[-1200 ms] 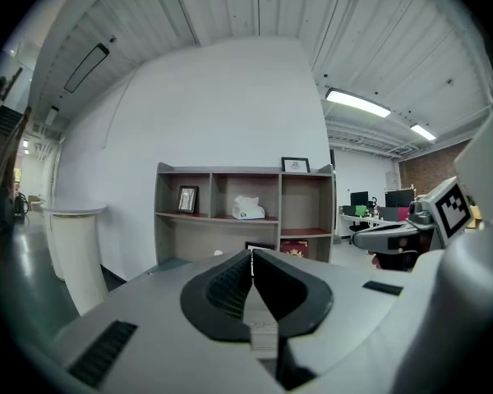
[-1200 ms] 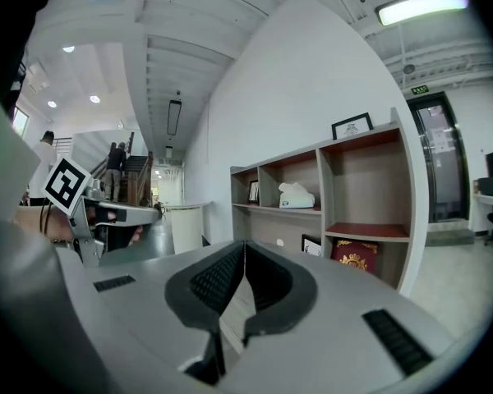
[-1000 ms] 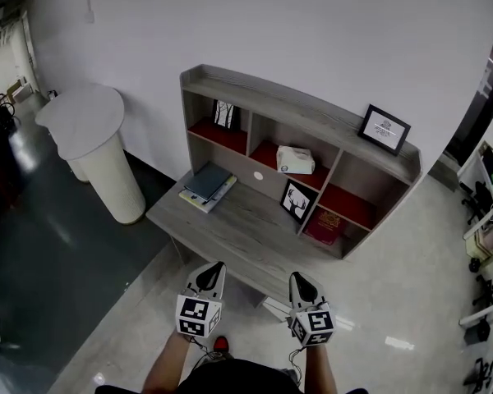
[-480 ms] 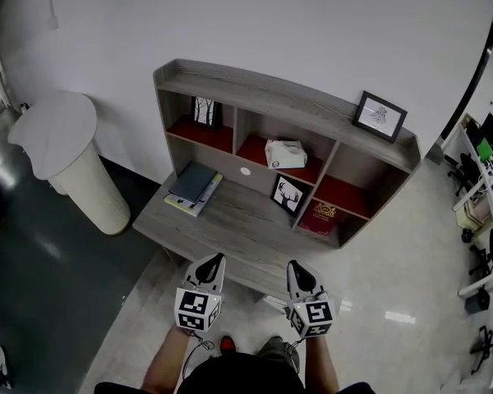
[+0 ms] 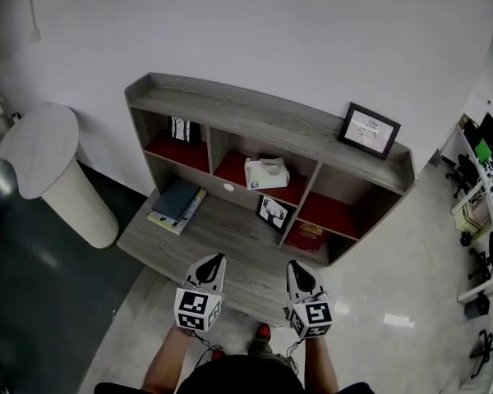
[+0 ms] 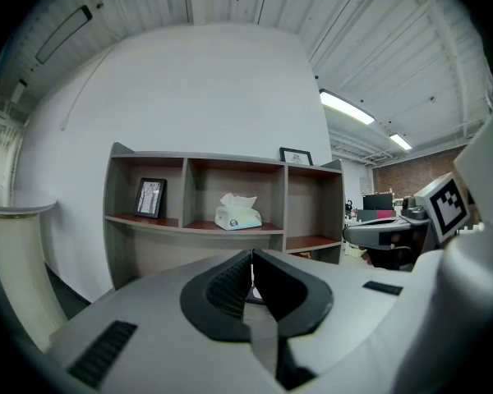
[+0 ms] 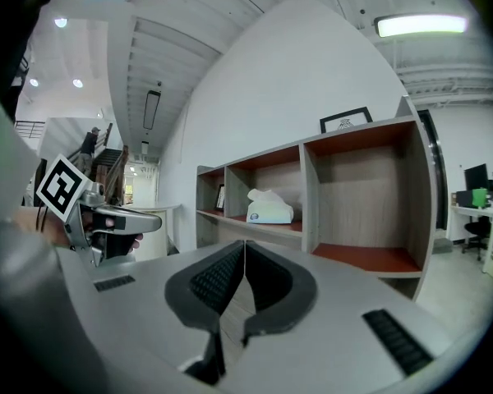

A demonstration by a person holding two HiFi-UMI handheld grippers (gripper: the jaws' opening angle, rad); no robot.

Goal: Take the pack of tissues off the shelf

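Note:
The white pack of tissues point(image 5: 266, 172) lies in the middle compartment of the grey shelf unit point(image 5: 263, 117), on its red floor. It shows also in the left gripper view as the tissue pack point(image 6: 237, 213) and in the right gripper view as the tissue pack point(image 7: 269, 209). My left gripper point(image 5: 214, 263) hangs near the desk's front edge, shut and empty. Beside it my right gripper point(image 5: 297, 268) is shut too, with nothing in it. Both are well short of the shelf.
A framed picture point(image 5: 367, 130) stands on top of the shelf, another small frame point(image 5: 181, 129) in the left compartment, a deer picture point(image 5: 274, 213) on the desk. Books point(image 5: 175, 204) lie at the desk's left, a red book point(image 5: 306, 236) at its right. A white round pedestal point(image 5: 49, 169) stands left.
The shelf has slid left and down in the head view as I stepped closer and to the right. Both grippers kept their place and stayed shut.

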